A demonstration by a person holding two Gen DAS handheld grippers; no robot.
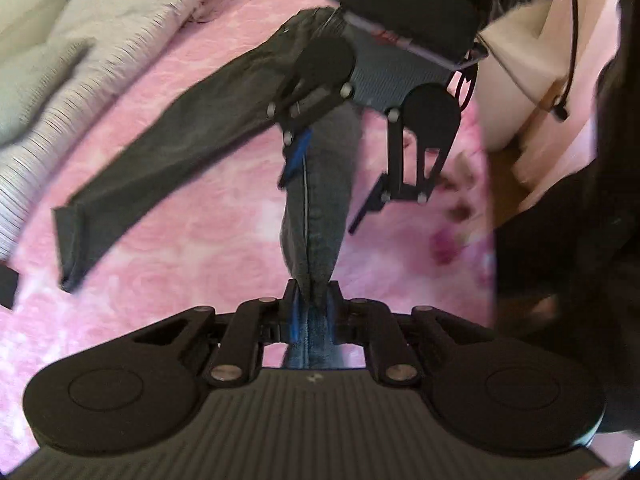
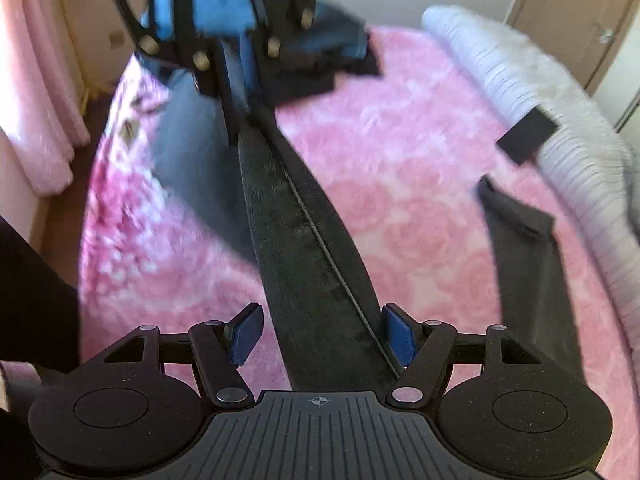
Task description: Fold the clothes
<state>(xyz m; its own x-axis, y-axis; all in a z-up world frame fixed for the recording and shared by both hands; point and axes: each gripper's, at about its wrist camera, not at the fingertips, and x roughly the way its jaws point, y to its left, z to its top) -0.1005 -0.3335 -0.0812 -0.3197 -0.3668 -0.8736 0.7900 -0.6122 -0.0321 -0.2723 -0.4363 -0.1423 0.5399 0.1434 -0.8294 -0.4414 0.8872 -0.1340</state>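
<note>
A: Left wrist view?
B: Saw left gripper (image 1: 312, 304) pressed together on the hem of one leg of the dark trousers (image 1: 320, 208), bottom centre of frame. Held leg lifted and taut, running up-frame. Other leg (image 1: 160, 140) flat on the pink blanket (image 1: 180, 300), angled to lower left. Right gripper (image 1: 328, 188) in upper centre, spread, straddling the held leg.

A: Right wrist view?
B: Confirmed. Right gripper (image 2: 322, 338) spread wide at bottom centre, held leg passing between the pads, touching the right-hand pad only. Left gripper (image 2: 238, 80) at top, pinching the same leg. Other leg at right of frame, well apart, near the striped duvet (image 2: 540, 92).

A: Step?
B: Judged it mid leg-over-leg fold. Couldn't tell whether right was closing for a grab or freshly let go; fits both.

A: Next needs?
B: Either way, legs not stacked. Called for keeping the held leg taut, then laying it seam-aligned onto the other one. Motion blur heavy, so low confidence on alignment.
</note>
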